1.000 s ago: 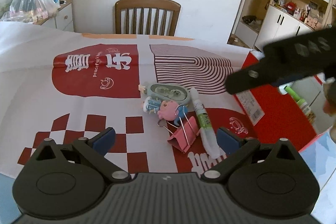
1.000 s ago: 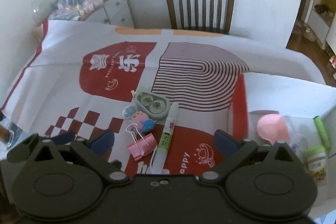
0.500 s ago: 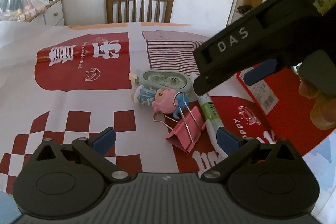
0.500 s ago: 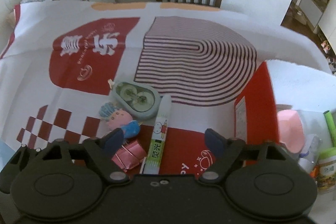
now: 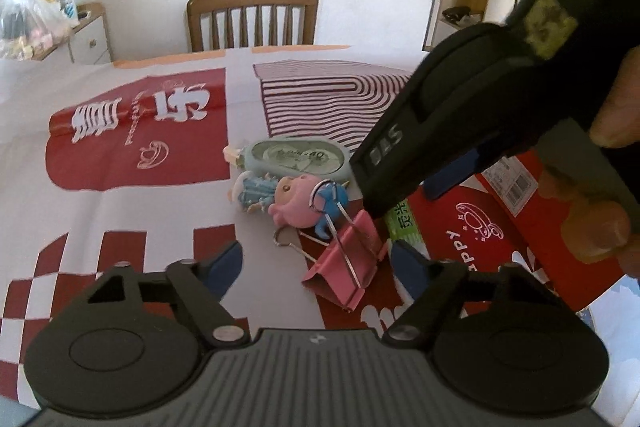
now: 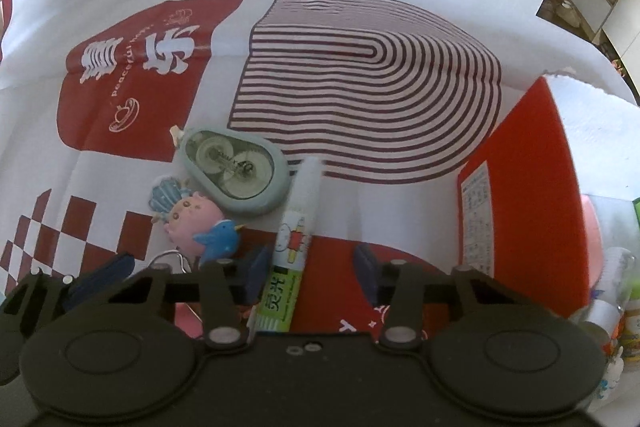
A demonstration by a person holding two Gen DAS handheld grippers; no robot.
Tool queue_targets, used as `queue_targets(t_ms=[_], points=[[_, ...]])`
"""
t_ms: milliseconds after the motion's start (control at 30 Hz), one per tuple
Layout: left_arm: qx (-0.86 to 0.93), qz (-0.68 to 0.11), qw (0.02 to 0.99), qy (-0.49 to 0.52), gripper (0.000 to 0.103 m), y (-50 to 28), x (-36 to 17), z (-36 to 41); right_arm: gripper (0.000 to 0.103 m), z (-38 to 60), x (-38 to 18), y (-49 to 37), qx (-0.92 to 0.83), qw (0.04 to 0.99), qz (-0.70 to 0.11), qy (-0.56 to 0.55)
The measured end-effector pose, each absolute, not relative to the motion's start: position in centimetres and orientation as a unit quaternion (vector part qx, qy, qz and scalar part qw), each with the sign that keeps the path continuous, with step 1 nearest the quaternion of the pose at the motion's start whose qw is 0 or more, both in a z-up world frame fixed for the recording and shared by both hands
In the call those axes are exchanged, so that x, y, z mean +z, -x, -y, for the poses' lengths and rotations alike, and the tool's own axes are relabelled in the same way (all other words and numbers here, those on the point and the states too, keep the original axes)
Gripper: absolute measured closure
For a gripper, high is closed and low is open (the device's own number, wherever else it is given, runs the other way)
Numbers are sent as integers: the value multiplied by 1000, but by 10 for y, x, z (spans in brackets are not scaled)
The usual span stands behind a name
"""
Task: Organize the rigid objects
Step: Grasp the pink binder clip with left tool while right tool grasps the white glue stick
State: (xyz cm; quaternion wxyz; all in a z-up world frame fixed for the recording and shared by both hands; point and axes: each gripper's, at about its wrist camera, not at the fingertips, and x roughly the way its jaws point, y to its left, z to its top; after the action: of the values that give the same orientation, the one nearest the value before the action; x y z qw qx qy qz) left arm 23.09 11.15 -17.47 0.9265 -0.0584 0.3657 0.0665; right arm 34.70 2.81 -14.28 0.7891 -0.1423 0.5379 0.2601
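A small cluster lies on the red-and-white tablecloth (image 6: 360,79): a grey-green correction tape (image 5: 296,157) (image 6: 236,171), a pink figurine with a blue dolphin (image 5: 296,199) (image 6: 196,219), a pink binder clip (image 5: 344,263) and a white-green glue stick (image 6: 298,227) (image 5: 402,223). My left gripper (image 5: 316,267) is low over the cloth. Its jaws are closing with the binder clip between them, and the pads are still apart from it. My right gripper (image 6: 311,267) points steeply down. Its jaws are closing around the glue stick. The left pad is beside the stick and the right pad is apart from it.
A red box (image 6: 520,187) lies at the table's right, with small bottles and containers (image 6: 616,291) beyond it. A wooden chair (image 5: 252,17) stands at the far edge. A drawer cabinet with a plastic bag (image 5: 28,23) is at back left and shelves are at back right.
Both grippers have sunk toward the cluster and their jaws have narrowed. The right gripper came in from the right of the left wrist view and now stands over the glue stick.
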Motion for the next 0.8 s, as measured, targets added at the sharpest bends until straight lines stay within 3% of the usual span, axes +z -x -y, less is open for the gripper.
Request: queue_targets(t_ms=[100, 300, 533, 800], points=[[59, -366, 928, 43, 47, -235, -176, -107, 62, -31, -145, -346, 257, 790, -535, 154], [38, -369, 928, 31, 54, -236, -181, -101, 66, -35, -147, -344, 255, 790, -529, 173], [18, -368, 930, 5, 54, -235, -185, -94, 84, -28, -144, -340, 267, 792, -520, 175], [12, -359, 933, -18, 64, -231, -185, -89, 87, -23, -140, -329, 276, 795, -507, 183]])
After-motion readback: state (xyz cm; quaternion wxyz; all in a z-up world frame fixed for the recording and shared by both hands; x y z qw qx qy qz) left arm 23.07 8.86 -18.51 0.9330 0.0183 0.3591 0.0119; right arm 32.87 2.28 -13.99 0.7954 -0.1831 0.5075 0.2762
